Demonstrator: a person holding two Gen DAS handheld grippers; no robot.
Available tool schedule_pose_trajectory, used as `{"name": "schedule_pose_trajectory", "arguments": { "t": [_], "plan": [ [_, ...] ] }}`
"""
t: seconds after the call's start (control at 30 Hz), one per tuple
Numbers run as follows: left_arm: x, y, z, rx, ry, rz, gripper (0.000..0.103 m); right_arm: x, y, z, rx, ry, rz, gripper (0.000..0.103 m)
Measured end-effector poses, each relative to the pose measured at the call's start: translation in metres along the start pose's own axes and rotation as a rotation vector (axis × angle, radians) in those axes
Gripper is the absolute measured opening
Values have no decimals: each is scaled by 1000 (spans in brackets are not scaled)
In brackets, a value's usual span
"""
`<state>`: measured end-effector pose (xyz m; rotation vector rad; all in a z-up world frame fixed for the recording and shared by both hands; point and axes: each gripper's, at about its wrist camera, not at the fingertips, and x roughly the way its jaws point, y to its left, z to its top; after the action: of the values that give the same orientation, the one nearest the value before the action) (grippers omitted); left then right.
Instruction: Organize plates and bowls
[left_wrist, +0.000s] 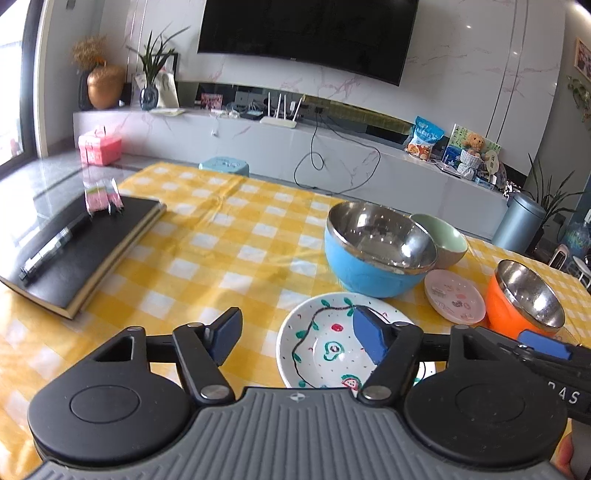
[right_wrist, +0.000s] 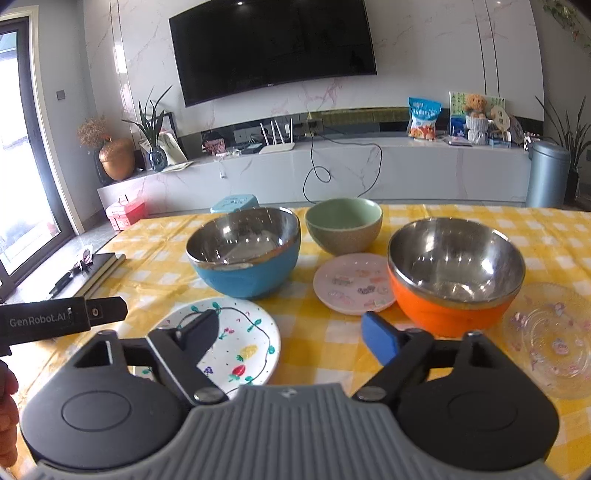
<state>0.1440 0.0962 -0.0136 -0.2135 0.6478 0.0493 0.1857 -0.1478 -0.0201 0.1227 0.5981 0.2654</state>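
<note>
Left gripper (left_wrist: 299, 334) and right gripper (right_wrist: 291, 332): jaws apart, nothing between them. The white painted plate (right_wrist: 236, 339) lies under the right gripper's left finger. Ahead stand the blue bowl (right_wrist: 245, 254), green bowl (right_wrist: 343, 225), pink saucer (right_wrist: 351, 284) and orange bowl (right_wrist: 456, 273); a clear glass dish (right_wrist: 554, 339) lies to the right.

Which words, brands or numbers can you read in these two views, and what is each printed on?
"GenRobot.AI": on the left claw's black body, seen from the right wrist view.
"DAS": cut-off letters on the right claw's black body, seen from the left wrist view.
Snack bag, TV logo, pink box: print too small or blurred.
</note>
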Motion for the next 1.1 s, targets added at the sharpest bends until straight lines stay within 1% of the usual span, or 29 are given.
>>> {"name": "schedule_pose_trajectory", "arguments": {
  "t": [0.03,0.1,0.13,0.2,0.23,0.3,0.43,0.53,0.57,0.63,0.67,0.73,0.83,0.97,1.07,1.1],
  "plan": [
    [4,2,-1,-17,12,-11,74,4,-2,-2,5,7,-1,76],
    [11,5,-2,-40,31,-24,72,11,-6,-5,17,26,-2,66],
    [14,5,-3,-46,38,-23,69,14,-8,-6,25,37,-3,62],
    [21,4,-5,-38,42,-12,64,20,-13,-8,52,56,5,59],
    [22,3,-5,-32,47,-12,64,23,-16,-9,67,62,14,55],
    [27,3,-6,-33,56,-16,64,27,-19,-9,87,74,36,51],
    [30,3,-7,-50,56,-8,63,33,-22,-11,98,76,68,50],
    [33,5,-6,-67,44,-26,63,38,-25,-12,126,91,95,50],
    [34,5,-6,-69,41,-37,62,40,-26,-13,131,91,95,48],
    [35,4,-7,-62,40,-52,59,42,-27,-15,142,95,95,39],
    [37,3,-7,-56,45,-47,58,43,-27,-16,150,102,98,37],
    [40,5,-9,-65,61,-36,52,46,-29,-17,171,119,110,31],
    [43,10,-10,-92,78,-24,49,49,-29,-20,194,135,137,29],
    [46,11,-13,-93,92,-14,48,52,-22,-24,198,156,173,27],
    [48,11,-14,-96,100,-17,39,55,-20,-28,198,167,178,26],
    [48,11,-14,-94,102,-18,35,55,-19,-28,193,165,176,26]
  ]
}}
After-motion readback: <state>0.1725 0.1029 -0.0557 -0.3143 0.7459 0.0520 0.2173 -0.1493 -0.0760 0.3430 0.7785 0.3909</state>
